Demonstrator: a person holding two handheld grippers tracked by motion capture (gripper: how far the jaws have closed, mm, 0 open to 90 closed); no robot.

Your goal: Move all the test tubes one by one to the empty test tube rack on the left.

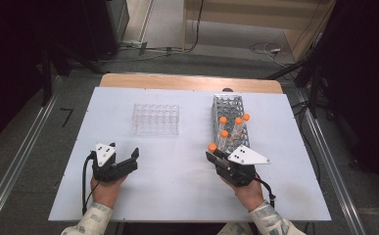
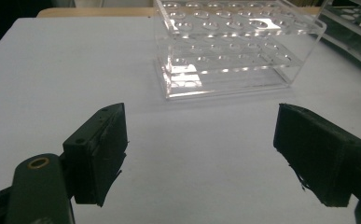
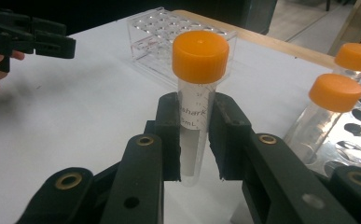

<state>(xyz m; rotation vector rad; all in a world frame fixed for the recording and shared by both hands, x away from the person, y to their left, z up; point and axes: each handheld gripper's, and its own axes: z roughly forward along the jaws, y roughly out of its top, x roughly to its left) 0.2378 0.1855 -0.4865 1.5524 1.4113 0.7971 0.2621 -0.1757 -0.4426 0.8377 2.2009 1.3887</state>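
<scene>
My right gripper is shut on a clear tube with an orange cap, held upright just left of the metal rack's near end. The metal rack holds several orange-capped tubes. A clear plastic rack stands empty at the table's middle left. My left gripper rests low at the near left, open, with bare table between its jaws, a short way in front of the clear rack.
The white table top is bordered by a wooden strip at the far edge. Metal rails run along the floor on both sides, and cables lie on the floor beyond the table.
</scene>
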